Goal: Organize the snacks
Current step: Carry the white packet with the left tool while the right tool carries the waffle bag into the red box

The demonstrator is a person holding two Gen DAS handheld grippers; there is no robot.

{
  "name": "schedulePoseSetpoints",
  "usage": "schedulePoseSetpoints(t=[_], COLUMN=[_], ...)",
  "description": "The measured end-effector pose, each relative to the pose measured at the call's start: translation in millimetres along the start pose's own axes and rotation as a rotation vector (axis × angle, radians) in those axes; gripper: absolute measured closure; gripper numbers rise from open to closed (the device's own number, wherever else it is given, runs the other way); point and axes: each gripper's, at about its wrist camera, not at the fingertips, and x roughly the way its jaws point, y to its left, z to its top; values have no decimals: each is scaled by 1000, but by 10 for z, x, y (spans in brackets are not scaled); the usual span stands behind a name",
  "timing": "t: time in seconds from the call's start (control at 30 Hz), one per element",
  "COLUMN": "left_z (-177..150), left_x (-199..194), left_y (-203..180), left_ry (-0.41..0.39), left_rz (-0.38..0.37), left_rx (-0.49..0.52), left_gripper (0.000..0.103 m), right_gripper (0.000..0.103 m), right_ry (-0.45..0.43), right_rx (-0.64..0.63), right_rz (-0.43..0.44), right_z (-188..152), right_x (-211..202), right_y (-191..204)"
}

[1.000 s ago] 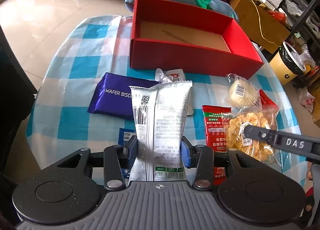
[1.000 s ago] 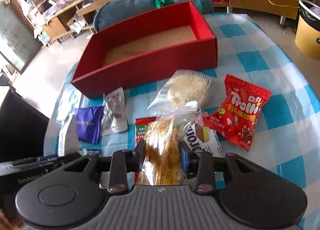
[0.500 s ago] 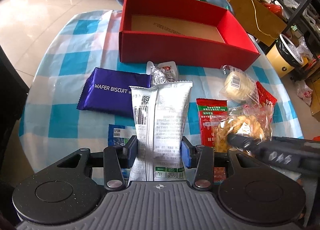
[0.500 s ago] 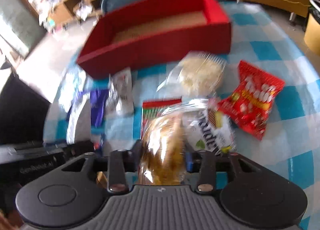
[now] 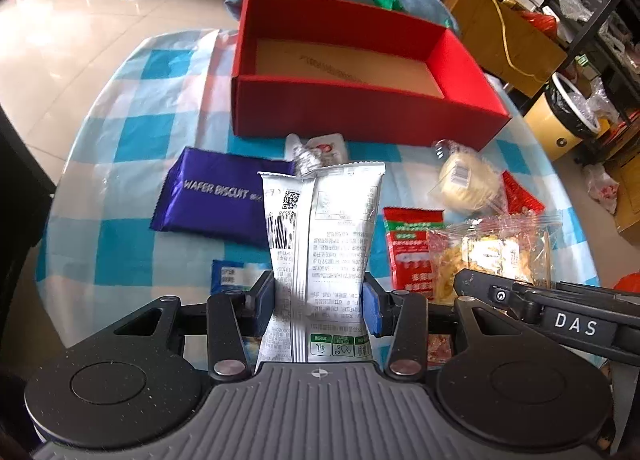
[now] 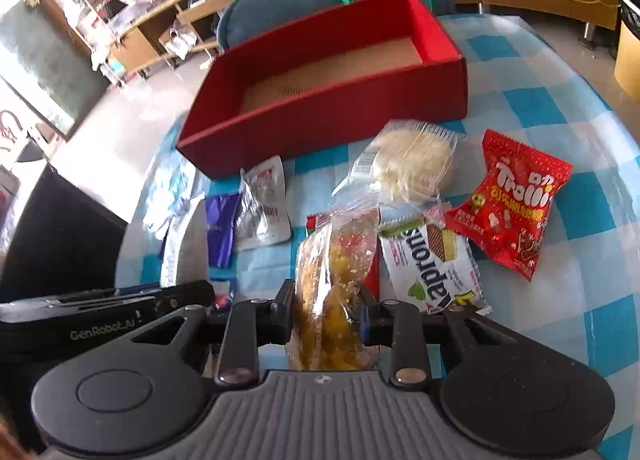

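On the blue-and-white checked tablecloth [image 5: 132,132], the left gripper [image 5: 318,300] clamps a silver snack packet [image 5: 324,236] upright and the right gripper [image 6: 328,310] pinches a clear bag of yellow crisps [image 6: 332,272], with a purple wafer packet [image 5: 212,196], a red Trolli bag [image 6: 512,204] and other packets lying between them and the empty red box [image 5: 360,116] at the far side.

My left wrist cam sits right behind my left gripper [image 5: 318,300], tilted steeply down at the tabletop [image 5: 132,140], close up, facing the red box [image 5: 360,116]. Right wrist cam does the same over my right gripper [image 6: 328,312], from further right. Both share the box [image 6: 320,116], the snacks in front and the checked cloth; each catches the other gripper's body at its edge.
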Motion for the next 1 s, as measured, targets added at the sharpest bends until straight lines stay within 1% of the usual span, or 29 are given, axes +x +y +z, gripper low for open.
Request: schedulePoseSetpoints(t=[0.27,0.47,0.67,1.0], left_z=[190,394,674,1180], left_x=[-42,-54,-50,139], left_y=[-97,-177,-254,-364], left_ry=[-40,-72,-118,-157], left_rz=[3,0,21,59], left_rx=[9,13,17,16], left_gripper=[51,51,51,51], right_gripper=[77,77,77,77], right_ry=[-74,-133,-170,-212], right_rx=[45,64,54,29], right_rz=[46,65,67,73], right_z=[166,407,740,1369], right_x=[-195,-304,-287,-112], right_y=[-59,-74,-69,-49])
